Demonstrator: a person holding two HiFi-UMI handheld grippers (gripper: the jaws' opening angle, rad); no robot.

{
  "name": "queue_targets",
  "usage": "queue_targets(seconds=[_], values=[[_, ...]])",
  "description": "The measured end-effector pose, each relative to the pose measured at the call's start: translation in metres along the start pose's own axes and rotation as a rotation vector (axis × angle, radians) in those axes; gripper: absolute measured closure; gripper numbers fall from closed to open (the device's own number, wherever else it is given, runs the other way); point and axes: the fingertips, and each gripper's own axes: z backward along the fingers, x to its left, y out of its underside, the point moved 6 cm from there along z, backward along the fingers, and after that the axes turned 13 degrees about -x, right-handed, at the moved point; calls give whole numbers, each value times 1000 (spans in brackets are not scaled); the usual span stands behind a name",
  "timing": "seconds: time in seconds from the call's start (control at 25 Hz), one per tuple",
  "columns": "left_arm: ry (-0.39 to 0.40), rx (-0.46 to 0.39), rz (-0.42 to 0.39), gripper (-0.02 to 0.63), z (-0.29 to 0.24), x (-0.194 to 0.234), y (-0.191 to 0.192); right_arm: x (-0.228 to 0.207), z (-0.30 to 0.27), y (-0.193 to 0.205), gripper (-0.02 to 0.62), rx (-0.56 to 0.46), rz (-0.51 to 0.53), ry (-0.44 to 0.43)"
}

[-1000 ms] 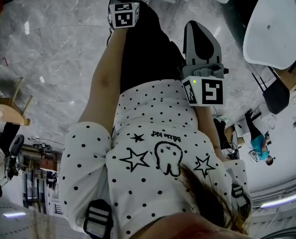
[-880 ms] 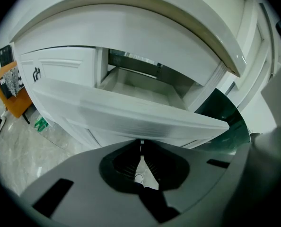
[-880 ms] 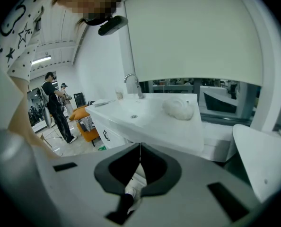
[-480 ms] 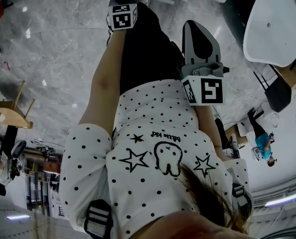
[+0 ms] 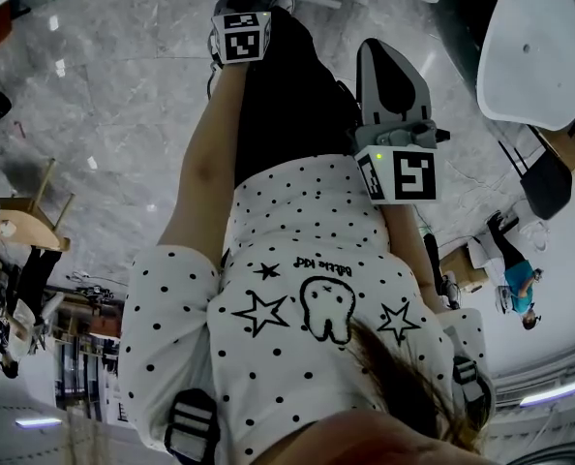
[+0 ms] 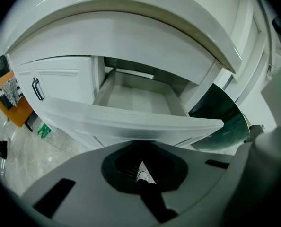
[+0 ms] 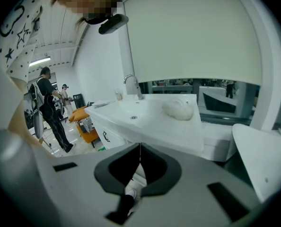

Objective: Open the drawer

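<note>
The white drawer (image 6: 131, 121) stands pulled out under the curved white counter (image 6: 145, 37) in the left gripper view, and its inside (image 6: 140, 97) looks bare. My left gripper (image 6: 141, 146) sits just below the drawer's front panel with its jaws together and nothing between them. In the head view only its marker cube (image 5: 242, 35) shows, at the end of an outstretched arm. My right gripper (image 7: 140, 148) is shut and holds nothing. It points at a white basin top (image 7: 150, 117) with a tap (image 7: 131, 84). The right gripper (image 5: 373, 50) hangs beside the person's dotted shirt.
A cabinet door with a black handle (image 6: 36, 89) is left of the drawer. An orange stool (image 6: 13, 103) and a green item (image 6: 43, 130) are on the floor. Dark green glass (image 6: 221, 122) is at the right. People (image 7: 50, 108) stand further back.
</note>
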Motion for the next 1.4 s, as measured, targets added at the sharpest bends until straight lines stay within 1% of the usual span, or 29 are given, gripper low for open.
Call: queue_targets(seconds=[0.16, 0.32, 0.56, 0.88, 1.0, 1.4], values=[[3, 10, 15, 601, 5, 4, 0, 5, -1, 0, 581, -6, -5, 0], [8, 10, 11, 601, 11, 2, -4, 5, 1, -3, 581, -19, -12, -3], [17, 61, 12, 601, 17, 3, -9, 5, 4, -12, 581, -47, -20, 11], [42, 93, 3, 601, 30, -1, -20, -2, 9, -19, 581, -68, -30, 28], [37, 108, 9, 601, 35, 0, -23, -1, 9, -23, 581, -80, -32, 29], [46, 120, 21, 603, 45, 0, -35, 0, 11, -37, 581, -104, -24, 28]])
